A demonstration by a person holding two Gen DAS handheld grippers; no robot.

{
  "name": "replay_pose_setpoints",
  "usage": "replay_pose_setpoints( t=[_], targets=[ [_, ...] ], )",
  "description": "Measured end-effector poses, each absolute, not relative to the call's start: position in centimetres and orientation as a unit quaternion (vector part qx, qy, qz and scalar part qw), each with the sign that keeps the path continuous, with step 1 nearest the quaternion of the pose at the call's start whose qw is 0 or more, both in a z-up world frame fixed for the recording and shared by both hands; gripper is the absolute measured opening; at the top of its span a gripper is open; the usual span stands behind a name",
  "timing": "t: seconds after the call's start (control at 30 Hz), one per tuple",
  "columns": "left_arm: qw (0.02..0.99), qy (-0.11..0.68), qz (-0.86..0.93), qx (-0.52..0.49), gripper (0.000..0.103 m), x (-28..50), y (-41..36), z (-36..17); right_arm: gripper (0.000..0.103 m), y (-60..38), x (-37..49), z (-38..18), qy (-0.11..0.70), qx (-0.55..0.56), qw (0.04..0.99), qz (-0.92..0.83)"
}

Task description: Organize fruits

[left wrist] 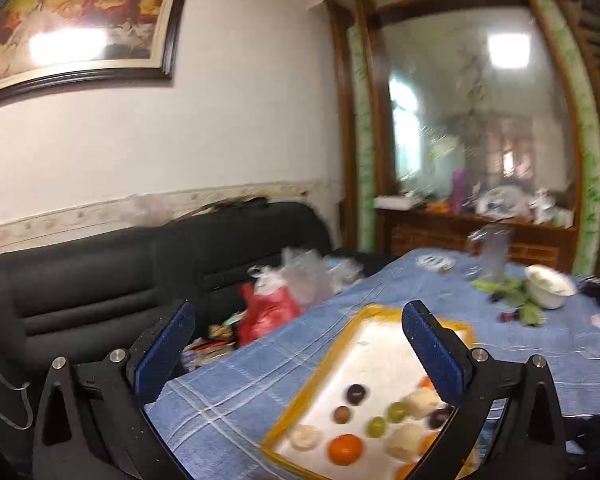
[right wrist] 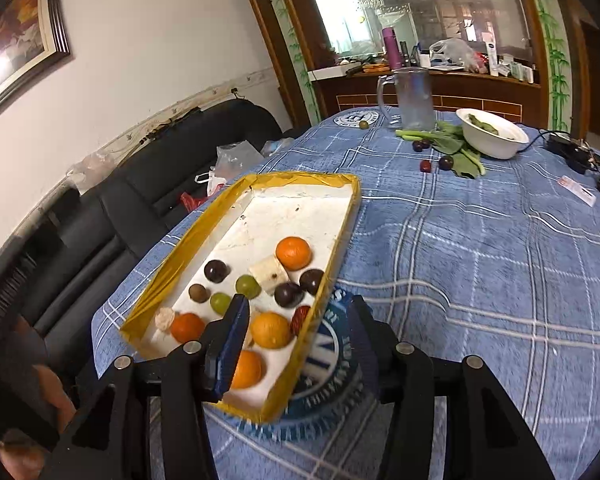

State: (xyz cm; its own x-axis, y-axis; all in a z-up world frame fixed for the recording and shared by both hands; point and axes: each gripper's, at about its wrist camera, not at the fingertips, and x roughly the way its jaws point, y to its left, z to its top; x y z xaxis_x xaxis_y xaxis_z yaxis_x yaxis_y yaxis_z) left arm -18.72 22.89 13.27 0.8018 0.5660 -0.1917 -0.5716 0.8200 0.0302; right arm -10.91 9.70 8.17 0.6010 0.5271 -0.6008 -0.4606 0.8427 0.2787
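Yellow-rimmed tray [right wrist: 342, 216]: fruits gathered inside, just ahead of both tools.
Left gripper [left wrist: 300, 344]: wide open, empty.
Right gripper [right wrist: 296, 320]: half open, empty, straddling tray wall.

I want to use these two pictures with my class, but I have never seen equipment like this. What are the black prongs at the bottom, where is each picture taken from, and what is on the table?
There is no robot: a person holds a black two-finger gripper in each hand. Each picture comes from a camera on one gripper, looking along its blue-padded fingers. One shows the left gripper, the other the right gripper. Both are open and hold nothing.

On the blue checked tablecloth lies a shallow white tray with a yellow rim, holding oranges, green and dark grapes and pale cut pieces. Farther back stand a clear glass jug and a white bowl on green leaves, with a few loose dark fruits beside them.
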Motion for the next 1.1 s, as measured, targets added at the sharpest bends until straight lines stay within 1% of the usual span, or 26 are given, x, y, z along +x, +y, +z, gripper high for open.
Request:
replay_pose_setpoints(
  t=[0.07,0.2,0.3,0.4,0.5,0.63,0.97,1.1],
  targets=[
    [0.953,0.108,0.28,-0.024,0.103,-19.1,22.5,13.1,0.057,9.5,-11.9,8.1,0.349,0.043,0.896,0.273],
    [0.953,0.171,0.248,-0.019,0.103,-18.1,21.4,12.1,0.061,9.1,-13.4,7.7,0.347,0.031,0.899,0.265],
    [0.951,0.203,0.233,-0.022,0.103,-17.7,21.2,11.2,0.064,8.7,-14.1,7.6,0.344,0.021,0.905,0.251],
    [0.949,0.237,0.205,-0.044,0.103,-17.3,21.3,10.3,0.069,8.1,-14.5,7.4,0.345,0.021,0.908,0.238],
    [0.943,0.27,0.183,-0.061,0.103,-16.9,21.0,9.6,0.071,7.7,-14.5,7.4,0.347,0.021,0.909,0.231],
    [0.939,0.287,0.18,-0.06,0.103,-16.8,20.6,8.8,0.073,8.0,-14.7,7.2,0.348,0.013,0.909,0.228],
    [0.933,0.308,0.172,-0.072,0.103,-16.3,21.3,7.9,0.074,9.9,-14.5,6.8,0.351,-0.014,0.906,0.235],
    [0.928,0.32,0.172,-0.084,0.103,-16.1,21.8,7.5,0.077,10.4,-14.5,6.6,0.352,-0.023,0.905,0.237]
  ],
)
